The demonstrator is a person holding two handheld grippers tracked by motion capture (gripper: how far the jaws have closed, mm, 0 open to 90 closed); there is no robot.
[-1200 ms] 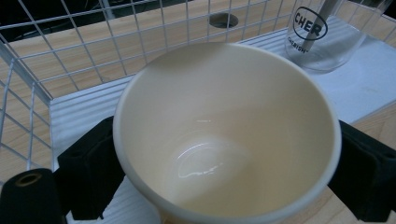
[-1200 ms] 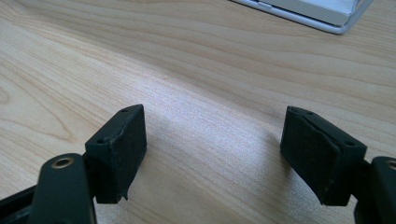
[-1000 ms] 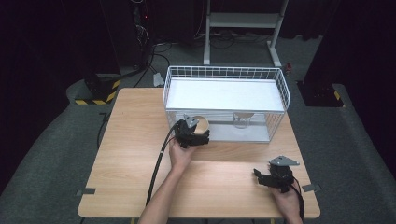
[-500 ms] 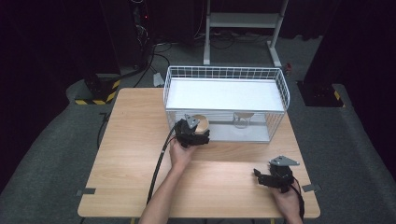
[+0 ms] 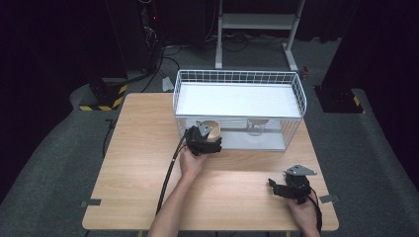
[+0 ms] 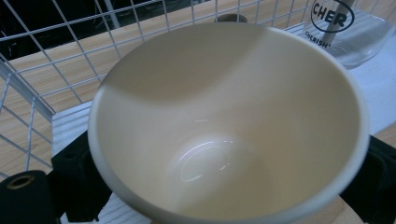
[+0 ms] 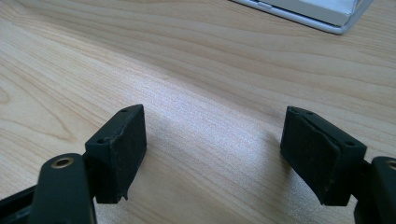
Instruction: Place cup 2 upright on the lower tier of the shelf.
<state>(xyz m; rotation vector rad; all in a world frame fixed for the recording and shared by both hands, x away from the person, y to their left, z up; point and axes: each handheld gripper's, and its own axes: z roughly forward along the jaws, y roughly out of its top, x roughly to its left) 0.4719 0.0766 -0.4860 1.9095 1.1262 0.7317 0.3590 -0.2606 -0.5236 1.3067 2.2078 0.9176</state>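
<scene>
Left gripper (image 5: 205, 140): jaws clamped on either side of a cream bowl (image 6: 229, 126), one black pad visible at each flank in the left gripper view. The bowl is held at the front wall of the white wire basket (image 5: 237, 77), which stands at the table's far edge.

Bowl: glazed, likely ceramic (the sheen inside suggests it), so probably stiff, fairly heavy, slippery and breakable. The grip across the body below the rim looks the sound place to hold; a slack squeeze could let it slide.

Glass (image 6: 348, 32): clear, printed lettering, standing inside the basket just beyond the bowl's rim.

Right gripper (image 7: 215, 154): jaws wide apart, holding nothing, resting low over bare wood near the table's (image 5: 143, 163) near right corner.
</scene>
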